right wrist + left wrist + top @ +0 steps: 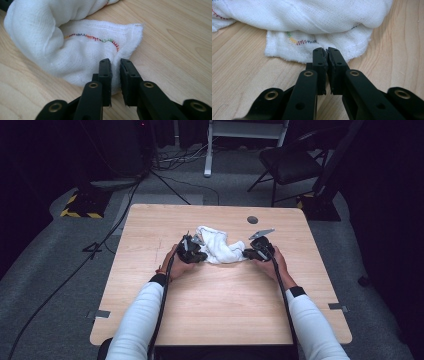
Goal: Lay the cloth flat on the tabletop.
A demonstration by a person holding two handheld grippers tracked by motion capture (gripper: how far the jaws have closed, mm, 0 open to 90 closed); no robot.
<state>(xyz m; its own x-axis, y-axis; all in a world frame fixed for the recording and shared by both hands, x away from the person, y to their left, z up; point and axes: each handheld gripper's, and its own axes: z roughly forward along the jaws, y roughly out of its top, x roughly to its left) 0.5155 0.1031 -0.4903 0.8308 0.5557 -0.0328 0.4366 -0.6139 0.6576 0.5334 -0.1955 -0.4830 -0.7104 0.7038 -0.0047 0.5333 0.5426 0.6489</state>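
Two grippers met a crumpled white cloth [217, 245] mid-bench: the left gripper [327, 51] had its fingers clenched on a hem, the right gripper [115, 62] pinched a stitched corner. The pale wooden bench [225, 310] stood on grey carpet [45, 285], a black chair [290, 162] and cables [175, 157] behind.
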